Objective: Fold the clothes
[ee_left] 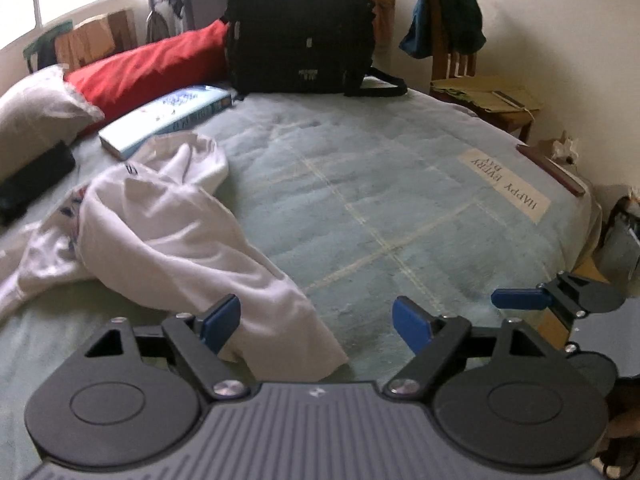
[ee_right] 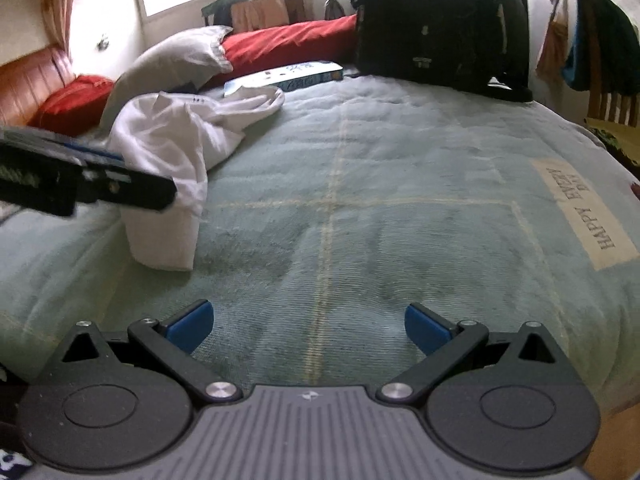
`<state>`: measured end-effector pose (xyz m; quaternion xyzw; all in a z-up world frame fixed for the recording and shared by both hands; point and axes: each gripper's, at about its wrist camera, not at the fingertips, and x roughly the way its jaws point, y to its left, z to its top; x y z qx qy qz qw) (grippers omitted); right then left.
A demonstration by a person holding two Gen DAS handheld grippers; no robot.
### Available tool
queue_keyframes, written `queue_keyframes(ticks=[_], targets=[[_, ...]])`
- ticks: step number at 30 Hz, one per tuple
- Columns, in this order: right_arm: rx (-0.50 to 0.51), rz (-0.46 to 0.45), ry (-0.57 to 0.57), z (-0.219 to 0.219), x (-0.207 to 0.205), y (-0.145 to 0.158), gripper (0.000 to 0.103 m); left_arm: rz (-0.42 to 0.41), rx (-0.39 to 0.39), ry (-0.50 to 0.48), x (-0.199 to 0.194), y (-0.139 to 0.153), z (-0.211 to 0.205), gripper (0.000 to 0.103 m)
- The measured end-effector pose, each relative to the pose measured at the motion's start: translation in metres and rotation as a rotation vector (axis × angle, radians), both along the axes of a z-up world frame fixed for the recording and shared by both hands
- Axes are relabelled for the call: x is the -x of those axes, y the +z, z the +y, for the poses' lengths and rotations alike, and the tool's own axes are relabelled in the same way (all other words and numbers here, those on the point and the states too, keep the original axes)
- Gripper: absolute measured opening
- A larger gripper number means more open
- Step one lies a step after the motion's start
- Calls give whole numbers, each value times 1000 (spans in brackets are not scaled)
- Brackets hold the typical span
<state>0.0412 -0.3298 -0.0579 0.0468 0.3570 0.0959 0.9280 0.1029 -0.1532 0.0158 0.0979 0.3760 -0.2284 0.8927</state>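
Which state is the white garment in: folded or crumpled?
Crumpled: the white garment lies bunched in loose, twisted folds on the bed, with no flat layers or neat edges.

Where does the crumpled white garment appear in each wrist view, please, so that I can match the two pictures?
Left wrist view: the crumpled white garment lies left of centre on the green blanket, its near end between the open left tongs.
Right wrist view: it lies upper left, partly behind a dark blurred bar.
Shared landmark: the black backpack standing at the bed's far end.
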Motion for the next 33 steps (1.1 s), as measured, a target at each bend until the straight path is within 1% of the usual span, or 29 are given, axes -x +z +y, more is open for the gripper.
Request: queue_keyframes(ticks=[4,7,10,12,15,18,21,23,25,27,31,33], targets=[[-21,5,-10,-2,-2,1,103,5,12,21,7,0,11,84],[-35,13,-3,3,-5,1,103,-8,-8,63,12,3,25,84],[-61,12,12,9,-8,2,103,-42,-34,121,15,8,42,85],[-68,1,24,15,-11,4,103,-42,-18,145,18,10,54,87],[-41,-28,38,26,-21,10,103,-38,4,168,19,11,69,87],[8,-48,16,37,-43,14,103,-46,3,199,22,11,82,87],[59,-44,-8,45,-76,14,103,-57,10,230,24,13,97,87],[90,-16,-21,50,-101,11,103,-61,23,254,26,15,110,87],[78,29,3,55,-120,7,103,-65,37,284,27,15,123,88],[36,64,52,64,-129,8,103,-66,50,315,27,16,137,89],[-46,54,166,94,-125,22,103,-68,73,364,25,14,160,89],[-47,37,215,116,-122,26,103,-68,85,385,23,13,170,89]])
